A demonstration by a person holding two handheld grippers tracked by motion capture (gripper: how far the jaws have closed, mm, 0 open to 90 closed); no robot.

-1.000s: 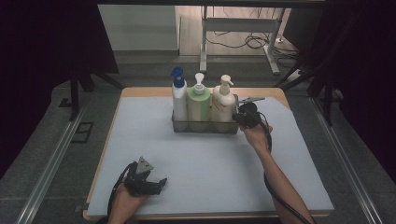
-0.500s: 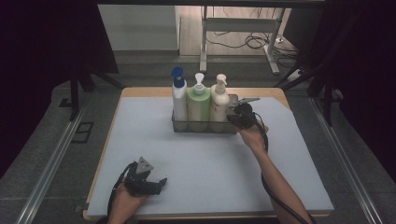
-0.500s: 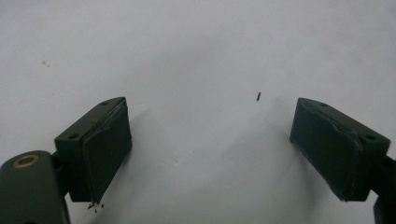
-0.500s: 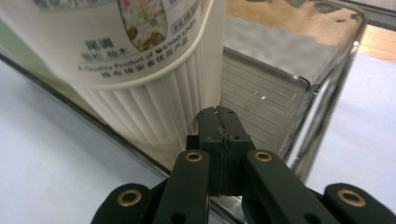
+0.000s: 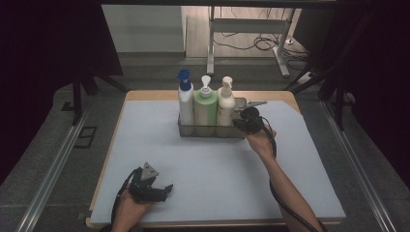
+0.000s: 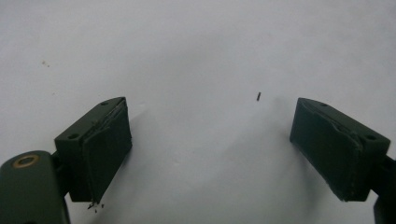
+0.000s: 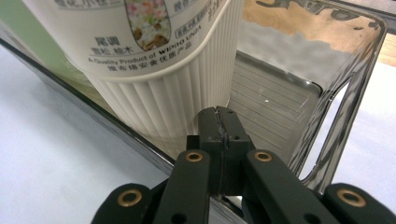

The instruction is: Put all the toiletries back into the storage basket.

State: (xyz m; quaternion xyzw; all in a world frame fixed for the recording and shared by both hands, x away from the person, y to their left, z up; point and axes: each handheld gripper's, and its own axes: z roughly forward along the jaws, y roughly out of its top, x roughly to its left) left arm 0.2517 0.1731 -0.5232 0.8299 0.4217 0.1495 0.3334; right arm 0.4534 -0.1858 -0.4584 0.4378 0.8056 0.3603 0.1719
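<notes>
Right gripper [image 5: 240, 116] sat center-right of the high view, at the right end of the clear bin [image 5: 186, 130]. In the right gripper view its jaws were pressed together, clamped on the bin's near wall [image 7: 154, 156]; the tips poked just inside the bin beside the ribbed base of the cream bottle [image 7: 154, 70].

Bin stood upper center on the pale blue mat [image 5: 217, 169]. It held three pump bottles upright in a row, left to right: white bottle with blue pump [image 5: 185, 104], green bottle [image 5: 205, 106], cream bottle [image 5: 225, 104]. Right end of the bin was unoccupied.

Left gripper [image 5: 167, 188] lay low at lower left of the high view, in the person's left hand [image 5: 128, 210], well apart from the bin. In the left gripper view its jaws were spread wide over bare mat [image 6: 201, 56], nothing between them.
</notes>
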